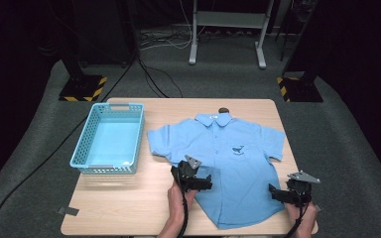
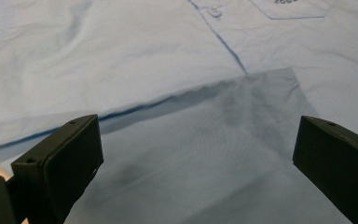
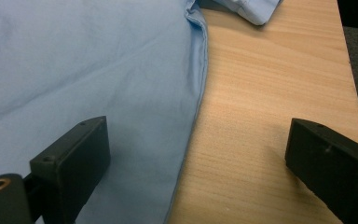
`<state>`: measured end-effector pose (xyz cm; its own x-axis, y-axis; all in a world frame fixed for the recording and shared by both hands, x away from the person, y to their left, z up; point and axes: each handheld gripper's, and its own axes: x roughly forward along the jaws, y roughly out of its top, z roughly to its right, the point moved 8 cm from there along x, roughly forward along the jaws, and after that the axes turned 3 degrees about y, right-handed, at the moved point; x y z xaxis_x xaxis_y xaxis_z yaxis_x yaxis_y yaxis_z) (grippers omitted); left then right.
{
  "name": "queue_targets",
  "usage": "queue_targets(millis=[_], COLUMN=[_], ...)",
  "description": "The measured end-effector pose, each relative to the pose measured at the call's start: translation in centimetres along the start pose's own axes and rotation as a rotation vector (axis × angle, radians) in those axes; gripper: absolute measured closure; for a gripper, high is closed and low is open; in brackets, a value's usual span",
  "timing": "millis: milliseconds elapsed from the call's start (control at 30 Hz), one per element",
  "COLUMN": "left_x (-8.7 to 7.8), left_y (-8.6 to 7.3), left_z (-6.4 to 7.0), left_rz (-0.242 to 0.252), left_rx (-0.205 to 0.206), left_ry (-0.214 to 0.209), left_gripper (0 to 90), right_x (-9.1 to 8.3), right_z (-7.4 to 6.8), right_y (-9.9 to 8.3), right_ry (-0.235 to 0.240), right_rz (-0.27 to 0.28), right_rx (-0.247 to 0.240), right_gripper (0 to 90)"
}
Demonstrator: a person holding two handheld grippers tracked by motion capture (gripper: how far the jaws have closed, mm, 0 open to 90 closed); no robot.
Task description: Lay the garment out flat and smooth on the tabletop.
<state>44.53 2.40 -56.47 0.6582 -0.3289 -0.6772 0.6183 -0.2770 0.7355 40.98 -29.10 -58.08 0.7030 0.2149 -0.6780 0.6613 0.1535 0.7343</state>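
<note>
A blue shirt [image 1: 228,163] is spread flat on the table [image 1: 129,198], at 3 o'clock from the basket [image 1: 82,148]. Both the left gripper [image 1: 210,179] and the right gripper [image 1: 273,191] are held with jaws apart over its lower side edges. Folding is judged about to begin; each edge must next be pinched.

The right gripper [image 3: 196,168] spreads its fingers [image 3: 74,158] wide astride the blue shirt's [image 3: 84,70] edge on the wooden table [image 3: 270,88].

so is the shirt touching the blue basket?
Apart. In the high view a strip of bare wooden table runs between the basket and the shirt's nearest sleeve.
</note>
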Motion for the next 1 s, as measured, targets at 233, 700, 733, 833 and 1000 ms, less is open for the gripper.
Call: queue_targets(millis=[233,700,733,833,1000], left_x=[1.0,3.5,3.4,3.3,3.1], left_y=[1.1,1.1,1.2,1.3,1.3], left_z=[1.8,3.6,3.6,3.6,3.3], left_rz=[-0.013,-0.084,-0.073,-0.067,-0.04], left_rx=[0.049,0.113,0.106,0.103,0.088], left_ry=[-0.029,-0.033,-0.034,-0.029,-0.024], left_gripper=[1.0,5.3,6.6,15.2,26.8], right_x=[0.0,0.0,0.0,0.0,0.0], right_z=[0.0,-0.1,-0.1,-0.1,0.0], right_y=[0.0,0.0,0.0,0.0,0.0], right_ry=[0.002,-0.004,-0.004,-0.003,-0.004], right_rz=[0.0,0.002,0.002,0.002,0.002], right_rx=[-0.002,-0.008,-0.009,-0.009,-0.009], right_gripper=[6.1,6.2,6.2,6.2,6.1])
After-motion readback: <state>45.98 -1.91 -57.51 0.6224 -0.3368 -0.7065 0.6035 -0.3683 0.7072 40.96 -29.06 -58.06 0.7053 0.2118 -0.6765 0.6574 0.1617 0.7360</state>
